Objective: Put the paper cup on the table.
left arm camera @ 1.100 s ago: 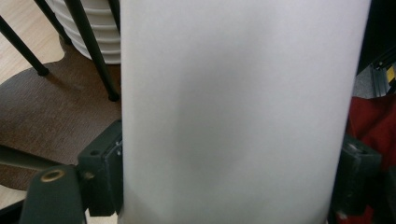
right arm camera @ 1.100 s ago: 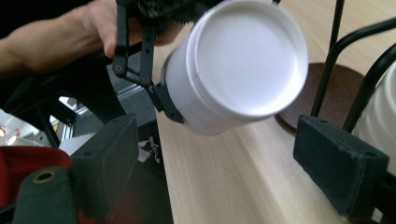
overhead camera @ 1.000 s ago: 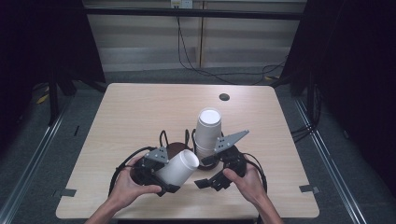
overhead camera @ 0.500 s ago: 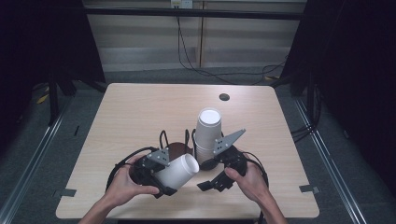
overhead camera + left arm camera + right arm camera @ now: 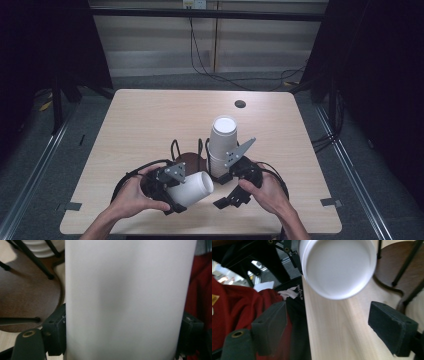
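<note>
My left tongs (image 5: 186, 196) pinch a white paper cup (image 5: 192, 189) lying sideways at the counter's (image 5: 150, 120) six o'clock edge; my right tongs (image 5: 226, 189), just reopened, stand spread and empty at its three o'clock, the cup stack (image 5: 222, 145) at twelve

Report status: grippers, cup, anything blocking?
Left gripper clamped on white cup, tipped sideways. Right gripper open, empty, facing its base. Cup stack and wire holder close behind.

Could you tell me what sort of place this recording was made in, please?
Probably a lab recording station: a bare wooden table, dark curtains at both sides, cables on the floor behind it.
</note>
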`<state>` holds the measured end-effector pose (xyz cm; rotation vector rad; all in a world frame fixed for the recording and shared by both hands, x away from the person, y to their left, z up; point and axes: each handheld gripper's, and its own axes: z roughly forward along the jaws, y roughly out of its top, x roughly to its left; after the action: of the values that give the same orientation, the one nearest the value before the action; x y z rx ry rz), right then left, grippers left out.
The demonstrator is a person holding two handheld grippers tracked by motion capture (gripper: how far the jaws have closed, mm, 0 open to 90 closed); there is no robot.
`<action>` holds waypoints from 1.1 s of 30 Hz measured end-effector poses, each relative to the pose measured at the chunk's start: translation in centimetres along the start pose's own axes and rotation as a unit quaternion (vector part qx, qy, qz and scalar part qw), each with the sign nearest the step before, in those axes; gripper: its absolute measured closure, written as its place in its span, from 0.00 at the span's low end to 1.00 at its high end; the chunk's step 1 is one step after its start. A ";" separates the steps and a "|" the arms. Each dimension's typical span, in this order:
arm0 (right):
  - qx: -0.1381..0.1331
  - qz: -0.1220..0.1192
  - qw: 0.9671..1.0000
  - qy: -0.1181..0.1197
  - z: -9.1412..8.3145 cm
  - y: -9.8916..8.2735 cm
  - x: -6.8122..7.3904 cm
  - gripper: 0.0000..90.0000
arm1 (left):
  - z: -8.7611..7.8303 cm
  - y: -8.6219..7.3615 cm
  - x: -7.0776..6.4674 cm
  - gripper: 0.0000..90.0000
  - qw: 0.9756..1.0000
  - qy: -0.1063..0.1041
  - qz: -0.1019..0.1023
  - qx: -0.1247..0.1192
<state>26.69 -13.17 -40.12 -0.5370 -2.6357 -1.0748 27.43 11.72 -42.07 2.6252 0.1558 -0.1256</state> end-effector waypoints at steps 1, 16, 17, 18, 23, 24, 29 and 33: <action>0.006 0.001 1.000 0.003 0.3 0.0 -0.1 0.17 | 0.1 0.0 0.0 0.20 1.000 -0.001 0.001 0.002; 0.051 0.004 0.999 0.002 2.4 0.5 -0.3 0.17 | 0.9 1.6 -0.8 0.20 0.998 0.001 0.034 0.057; 0.049 0.001 0.999 0.003 2.5 0.6 -0.2 0.17 | 0.9 1.7 -0.8 0.20 0.997 0.002 0.036 0.061; 0.048 0.001 0.999 0.002 2.6 0.6 -0.2 0.17 | 1.0 1.6 -0.9 0.20 0.997 0.004 0.035 0.062; 0.058 0.002 0.998 0.008 3.1 0.7 -0.2 0.17 | 1.5 1.8 -1.0 0.20 0.997 0.004 0.036 0.069; 0.061 0.004 0.998 0.009 3.3 0.7 -0.2 0.17 | 1.6 1.8 -1.1 0.20 0.997 0.003 0.039 0.070; 0.065 0.003 0.998 0.010 3.7 0.8 0.0 0.19 | 1.7 2.0 -1.4 0.20 0.997 -0.003 0.038 0.070; 0.066 -0.005 0.998 0.017 4.0 0.9 0.4 0.20 | 2.1 2.3 -2.1 0.20 0.996 -0.004 0.050 0.079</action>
<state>26.40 -9.62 -42.20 -0.4735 -2.6600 -0.8959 25.57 8.52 -42.51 2.7826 0.0115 -0.1176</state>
